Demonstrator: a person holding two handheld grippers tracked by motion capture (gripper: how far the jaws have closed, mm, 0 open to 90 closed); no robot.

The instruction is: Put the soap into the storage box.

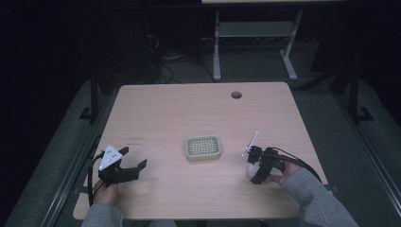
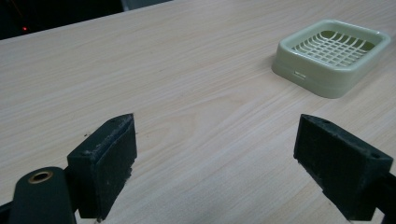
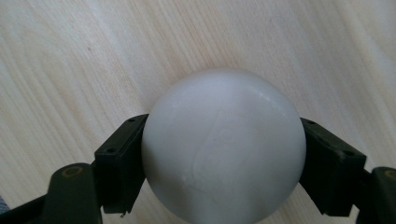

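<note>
Right gripper (image 1: 256, 169) clamps white ball (image 3: 223, 144) near desk (image 1: 189, 109) front-right corner, its grip clear in right gripper view; left gripper (image 1: 134, 164) wide open, empty, front-left; green basket (image 1: 203, 147) mid-desk

White ball (image 3: 223, 147): lower part cut off at the 6 o'clock edge in the right gripper view. Faint embossed marking on it: illegible. Small print on tabletop (image 1: 134, 137): illegible.
</note>
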